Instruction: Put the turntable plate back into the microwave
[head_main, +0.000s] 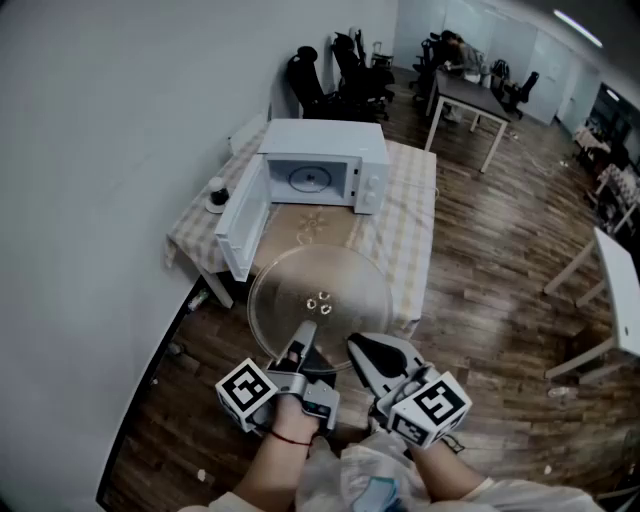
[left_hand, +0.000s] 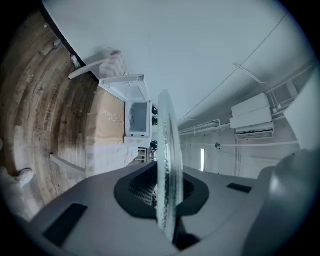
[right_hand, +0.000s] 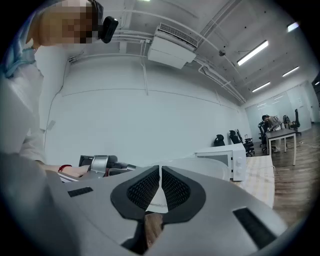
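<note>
Left tongs, seemingly level, clamp turntable plate.

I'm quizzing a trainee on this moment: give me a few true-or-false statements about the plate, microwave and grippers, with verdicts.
1. The microwave door is open. True.
2. The left gripper clamps the plate at its rim. True.
3. The plate lies inside the microwave. False: it is held in the air, outside the microwave.
4. The right gripper has its jaws wide apart. False: they are almost together.
</note>
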